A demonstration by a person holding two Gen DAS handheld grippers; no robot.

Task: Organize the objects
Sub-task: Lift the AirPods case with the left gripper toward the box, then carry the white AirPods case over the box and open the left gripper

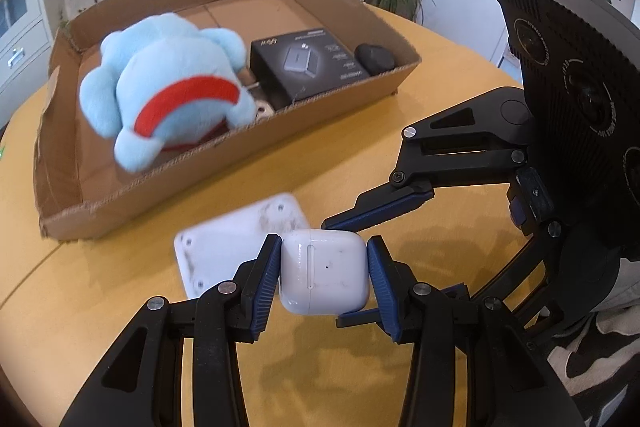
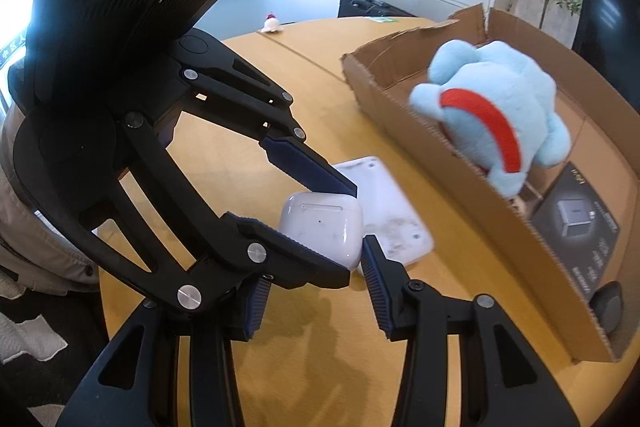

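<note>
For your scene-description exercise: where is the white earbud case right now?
The white earbud case is clamped between the left tongs, above the wooden table, in front of the white flat box and the cardboard tray.

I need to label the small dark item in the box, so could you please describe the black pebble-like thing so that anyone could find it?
Start at the cardboard box on the yellow table. Inside sit a blue plush toy and a black product box. The thing lies in the corner beyond that product box: small, rounded, matte black and unprinted.
</note>
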